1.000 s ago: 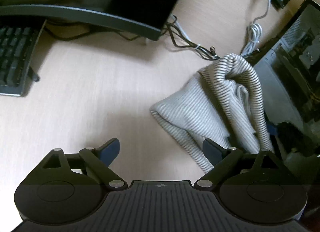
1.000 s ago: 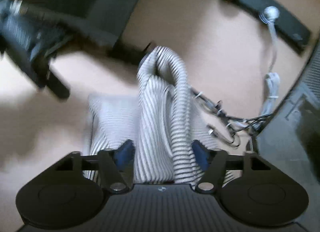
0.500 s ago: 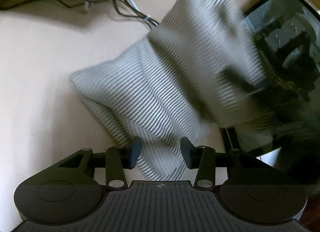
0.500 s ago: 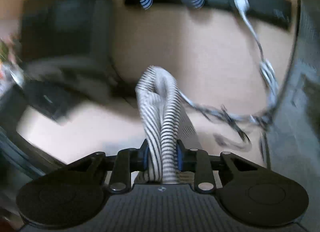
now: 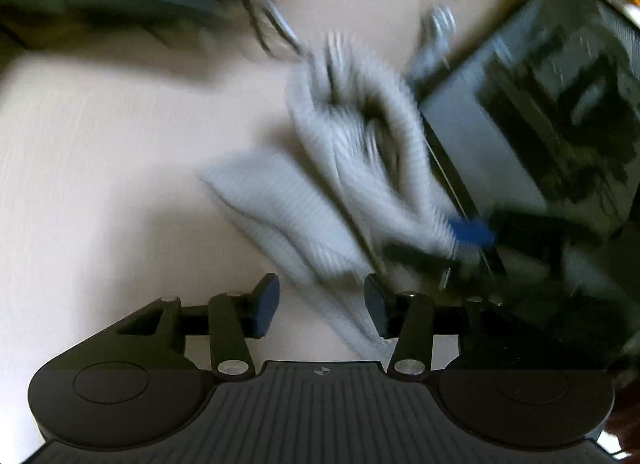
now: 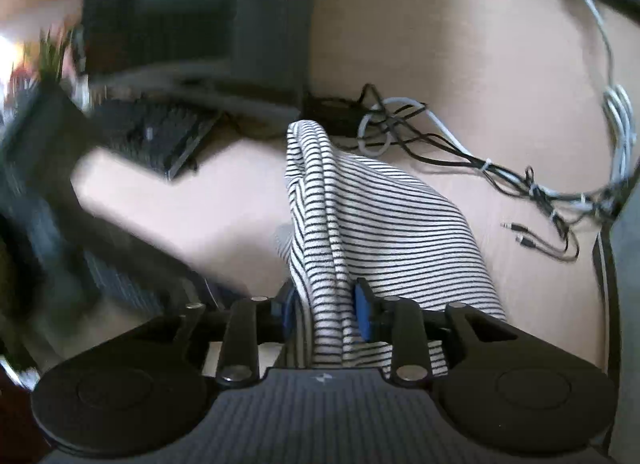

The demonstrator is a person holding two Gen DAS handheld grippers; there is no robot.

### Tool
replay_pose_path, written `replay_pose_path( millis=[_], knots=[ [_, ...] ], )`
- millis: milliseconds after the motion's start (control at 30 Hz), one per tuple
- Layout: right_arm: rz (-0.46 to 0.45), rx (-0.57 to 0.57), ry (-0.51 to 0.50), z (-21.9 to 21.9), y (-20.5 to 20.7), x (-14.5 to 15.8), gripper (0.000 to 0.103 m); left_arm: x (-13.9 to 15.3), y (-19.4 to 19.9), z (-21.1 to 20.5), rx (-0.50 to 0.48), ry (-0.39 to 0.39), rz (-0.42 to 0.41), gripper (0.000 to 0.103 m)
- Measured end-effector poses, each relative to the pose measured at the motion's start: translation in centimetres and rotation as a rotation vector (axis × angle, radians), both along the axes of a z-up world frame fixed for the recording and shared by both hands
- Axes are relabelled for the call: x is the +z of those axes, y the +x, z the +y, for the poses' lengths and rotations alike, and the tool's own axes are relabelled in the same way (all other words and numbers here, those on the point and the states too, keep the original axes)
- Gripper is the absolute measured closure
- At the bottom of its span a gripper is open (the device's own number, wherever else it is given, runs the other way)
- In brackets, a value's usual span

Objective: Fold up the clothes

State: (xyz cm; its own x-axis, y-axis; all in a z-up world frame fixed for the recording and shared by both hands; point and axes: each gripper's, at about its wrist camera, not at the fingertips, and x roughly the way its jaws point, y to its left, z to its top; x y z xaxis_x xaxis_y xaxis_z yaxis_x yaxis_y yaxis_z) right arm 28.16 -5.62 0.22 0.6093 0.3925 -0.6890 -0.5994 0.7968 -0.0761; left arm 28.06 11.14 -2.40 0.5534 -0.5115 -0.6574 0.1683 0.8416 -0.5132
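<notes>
The striped garment hangs bunched in a lifted fold above the pale wooden worktop, its lower part trailing down to the surface; in the left wrist view it is blurred but reads as the same white cloth with dark stripes, rising toward the far right. The right hand-held gripper is clenched on a gathered ridge of the garment, cloth pressed between both blue pads. The left hand-held gripper has its jaws spread apart, with a strip of the garment's edge lying between them and touching the right-hand finger only; it grips nothing. Just beyond the garment a tangle of black and white cables lies on the worktop, running off to the right toward a coiled white lead. A dark keyboard sits to the left, near a monitor base. In the left wrist view a dark computer case stands close beside the garment on the right
</notes>
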Motion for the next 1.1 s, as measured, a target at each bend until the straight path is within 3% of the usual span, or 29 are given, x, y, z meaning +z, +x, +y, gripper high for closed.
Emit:
replay_pose_path(
  millis=[100, 233, 300, 367, 433, 500, 600, 733, 800, 833, 933, 1100],
  knots=[
    [-0.072, 0.065, -0.103, 2.2, -2.3, -1.8, 0.060, 3.8, -0.6, 1.8, 0.036, -0.009, -0.121, 0.049],
    [-0.117, 0.076, -0.161, 3.5, -3.7, -2.7, 0.051, 6.7, 1.3, -0.6, -0.048, -0.047, -0.219, 0.035],
    [-0.114, 0.080, -0.165, 3.5, -3.7, -2.6, 0.050, 5.6, 3.5, -2.4, -0.085, -0.018, -0.198, 0.035],
    [-0.093, 0.080, -0.141, 2.4, -3.3, -1.8, 0.048, 3.4, 5.1, -3.1, -0.085, 0.042, -0.123, 0.040],
    [-0.037, 0.065, -0.061, 0.8, -2.7, -0.3, 0.038, 1.2, 6.0, -3.3, -0.080, 0.084, -0.062, 0.042],
    [-0.005, 0.008, 0.041, -1.4, -2.2, 1.6, 0.001, 0.0, 6.0, -2.9, -0.074, 0.090, -0.045, 0.041],
    [-0.009, -0.062, 0.128, -4.2, -1.1, 3.1, 0.000, -0.2, 6.2, -2.6, -0.071, 0.069, -0.045, 0.041],
    [0.000, -0.143, 0.083, -5.6, 2.1, 1.4, 0.000, -0.1, 6.1, -2.5, -0.084, 0.089, -0.053, 0.040],
    [0.038, -0.165, 0.010, -5.3, 3.5, -1.4, 0.000, -0.1, 6.1, -2.7, -0.095, 0.104, -0.057, 0.038],
    [0.052, -0.182, 0.023, -5.5, 3.7, -2.3, 0.000, -0.2, 6.1, -2.9, -0.099, 0.113, -0.060, 0.037],
    [0.088, -0.248, 0.143, -6.6, 3.9, -3.3, 0.000, -0.6, 6.2, -3.1, -0.105, 0.119, -0.068, 0.034],
    [0.230, -0.375, 0.310, -8.7, 3.7, -4.7, 0.000, -0.7, 6.8, -3.5, -0.133, 0.129, -0.080, 0.026]
  ],
)
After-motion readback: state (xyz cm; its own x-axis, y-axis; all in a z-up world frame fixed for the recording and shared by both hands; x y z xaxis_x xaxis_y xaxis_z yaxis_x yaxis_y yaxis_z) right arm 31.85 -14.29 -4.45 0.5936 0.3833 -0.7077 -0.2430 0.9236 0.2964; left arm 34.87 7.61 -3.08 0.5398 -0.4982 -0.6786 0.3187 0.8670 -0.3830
